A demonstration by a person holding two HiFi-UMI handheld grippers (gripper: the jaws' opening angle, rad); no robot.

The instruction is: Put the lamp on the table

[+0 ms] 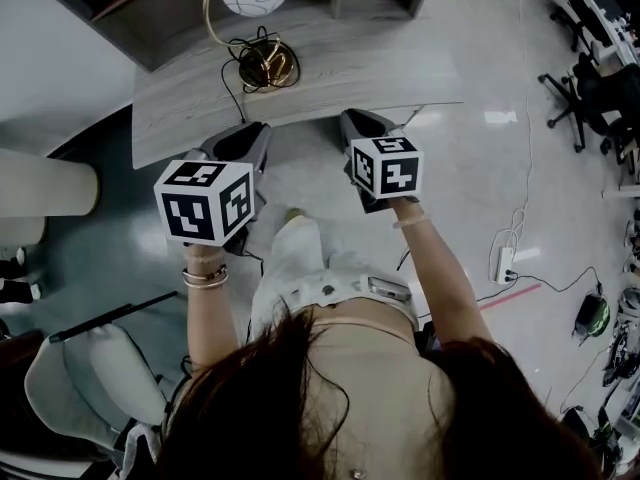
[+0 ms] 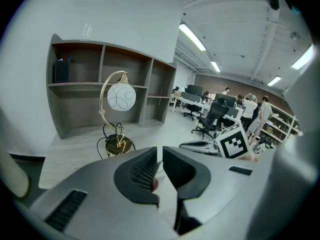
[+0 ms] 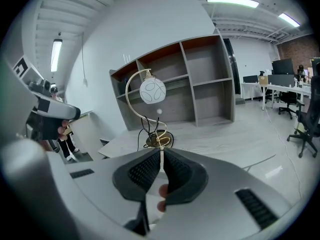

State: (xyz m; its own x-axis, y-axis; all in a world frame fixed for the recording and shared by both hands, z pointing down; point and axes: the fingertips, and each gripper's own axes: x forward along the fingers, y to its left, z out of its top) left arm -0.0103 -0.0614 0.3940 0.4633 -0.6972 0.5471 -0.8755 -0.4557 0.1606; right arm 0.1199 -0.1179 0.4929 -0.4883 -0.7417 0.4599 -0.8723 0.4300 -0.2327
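The lamp (image 1: pixel 262 28) stands upright on the grey wooden table (image 1: pixel 390 80), with its gold arched stem, white globe shade and black cord coiled round the gold base. In the left gripper view the lamp (image 2: pixel 120 114) rises just ahead and to the left, and in the right gripper view the same lamp (image 3: pixel 152 109) is straight ahead. My left gripper (image 1: pixel 243 144) and right gripper (image 1: pixel 362 128) hover side by side at the table's front edge, clear of the lamp. Both are shut with nothing between the jaws.
A grey open shelf unit (image 1: pixel 140 13) sits at the back of the table behind the lamp. Office chairs (image 1: pixel 592 96) stand at the right, and a power strip (image 1: pixel 503 264) with cables lies on the floor. A cream seat (image 1: pixel 45 190) is at the left.
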